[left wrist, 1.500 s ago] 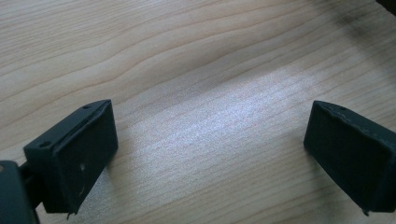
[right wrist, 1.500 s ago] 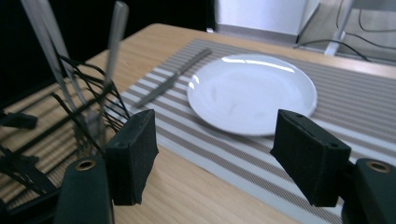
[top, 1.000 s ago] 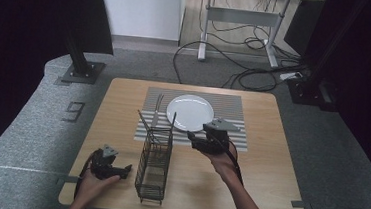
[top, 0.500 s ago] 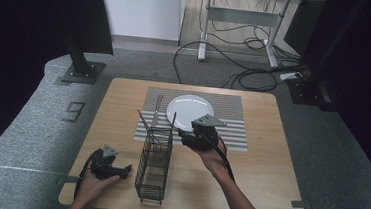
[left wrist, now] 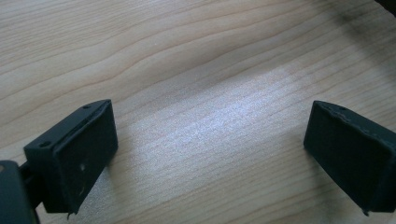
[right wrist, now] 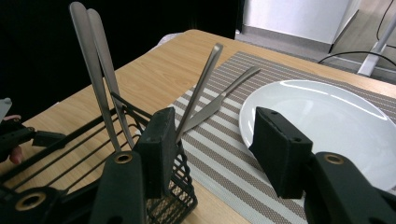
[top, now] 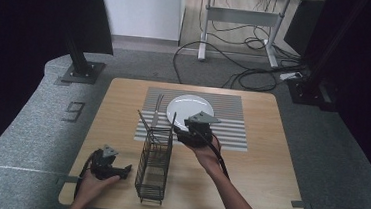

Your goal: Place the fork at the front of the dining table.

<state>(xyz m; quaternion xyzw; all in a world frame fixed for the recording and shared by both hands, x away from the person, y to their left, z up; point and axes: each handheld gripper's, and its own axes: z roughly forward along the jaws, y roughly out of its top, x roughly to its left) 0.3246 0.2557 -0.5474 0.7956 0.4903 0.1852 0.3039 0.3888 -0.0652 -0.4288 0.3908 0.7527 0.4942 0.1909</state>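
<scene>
The right gripper (right wrist: 210,149), jaws half open and just closing, bracketed one slanted steel utensil handle (right wrist: 198,88) in the black wire caddy (top: 153,169) near the tabletop's front edge. Only one pad appeared to touch; an off-centre pinch could tip the light caddy. The left gripper (left wrist: 210,154) rested wide open and empty on the wooden tabletop (left wrist: 196,70).

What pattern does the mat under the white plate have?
The mat has thin grey and white stripes, clearest in the right gripper view.
</scene>
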